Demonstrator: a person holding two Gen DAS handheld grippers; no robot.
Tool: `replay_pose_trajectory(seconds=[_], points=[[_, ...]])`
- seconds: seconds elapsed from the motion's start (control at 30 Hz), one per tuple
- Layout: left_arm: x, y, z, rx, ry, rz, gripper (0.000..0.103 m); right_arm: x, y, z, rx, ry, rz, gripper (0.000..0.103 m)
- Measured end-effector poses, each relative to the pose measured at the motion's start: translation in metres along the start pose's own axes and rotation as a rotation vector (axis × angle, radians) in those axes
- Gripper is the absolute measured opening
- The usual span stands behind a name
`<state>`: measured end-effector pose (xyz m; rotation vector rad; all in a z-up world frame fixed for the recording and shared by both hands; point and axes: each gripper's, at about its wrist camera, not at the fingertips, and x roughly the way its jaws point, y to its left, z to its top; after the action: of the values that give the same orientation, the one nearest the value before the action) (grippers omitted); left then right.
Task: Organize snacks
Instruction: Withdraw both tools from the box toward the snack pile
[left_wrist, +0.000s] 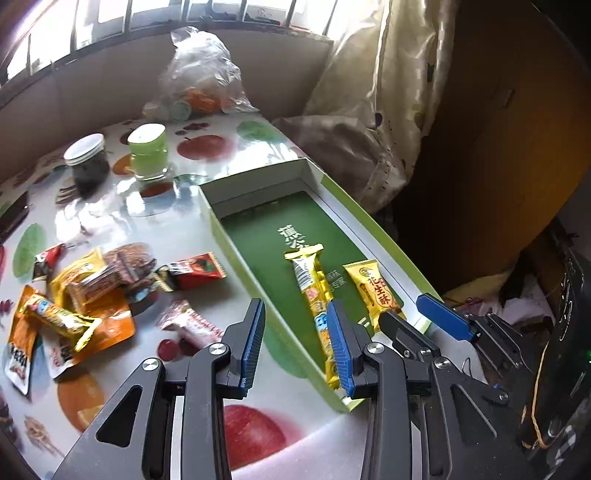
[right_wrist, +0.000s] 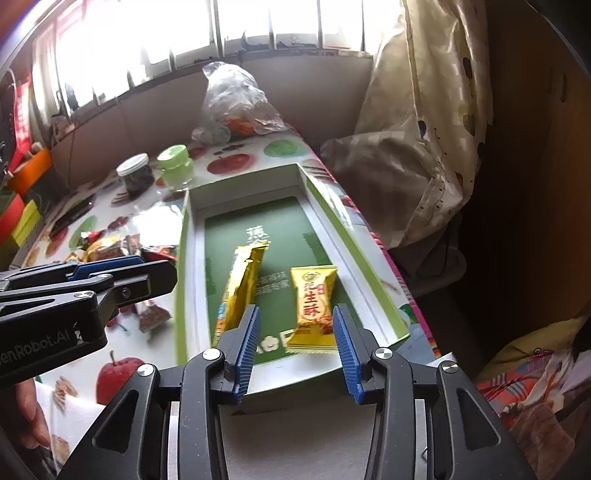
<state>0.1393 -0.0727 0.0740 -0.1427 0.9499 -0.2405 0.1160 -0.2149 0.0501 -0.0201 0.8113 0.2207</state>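
Right wrist view: right gripper (right_wrist: 297, 345), jaws wide apart, nothing between them, poised over the near end of the green box (right_wrist: 391, 328).
Left wrist view: left gripper (left_wrist: 297, 343), jaws wide apart and empty, straddling the box's left wall.
Box contents: long gold snack bar (right_wrist: 242, 286) lies lengthwise; square yellow peanut snack (right_wrist: 313, 306) lies just to its right, apart from it.
Loose snacks: pile of wrapped packets (left_wrist: 85, 291) on the desk (left_wrist: 258, 421), left of the box.
Desk far side: dark jar with white lid (left_wrist: 88, 162), green jar (left_wrist: 147, 151), clear plastic bag (left_wrist: 201, 74) near the window.
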Motion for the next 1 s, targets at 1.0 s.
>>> replay_pose_trajectory(seconds=[1.0], points=[[-0.055, 0.062, -0.031, -0.044, -0.105, 0.133, 0.036, -0.009, 0.067, 0.001, -0.078, -0.035, 0.118, 0.041]])
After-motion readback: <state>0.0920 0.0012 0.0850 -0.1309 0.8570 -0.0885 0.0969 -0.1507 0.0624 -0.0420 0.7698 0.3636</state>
